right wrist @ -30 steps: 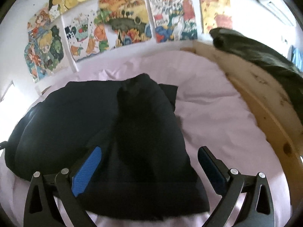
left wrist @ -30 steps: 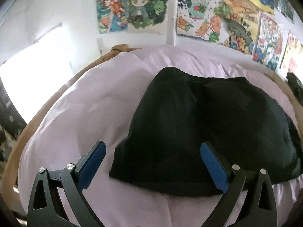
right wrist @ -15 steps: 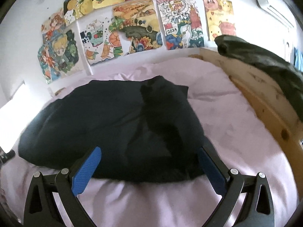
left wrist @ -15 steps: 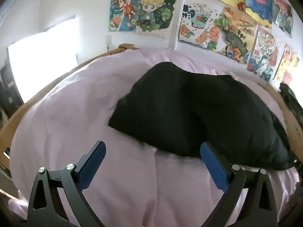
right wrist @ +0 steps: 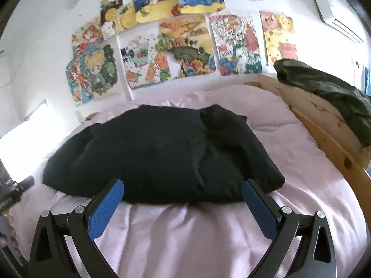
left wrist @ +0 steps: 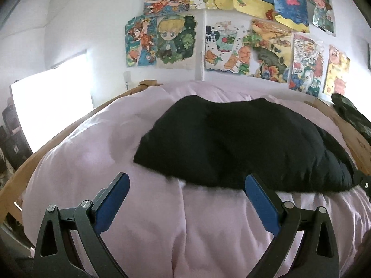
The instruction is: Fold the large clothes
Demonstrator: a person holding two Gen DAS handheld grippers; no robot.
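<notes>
Black garment (left wrist: 243, 143): folds indistinguishable, uniformly dark; near hem blurred. Wooden bed frame (right wrist: 329, 136): cut off at right edge of the right wrist view. Dark green cloth (right wrist: 329, 92): partly out of frame. Hand (right wrist: 7, 234) at lower left: fingers only.

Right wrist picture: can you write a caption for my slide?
Open right gripper just short of a folded black garment on a pink bedsheet.
</notes>
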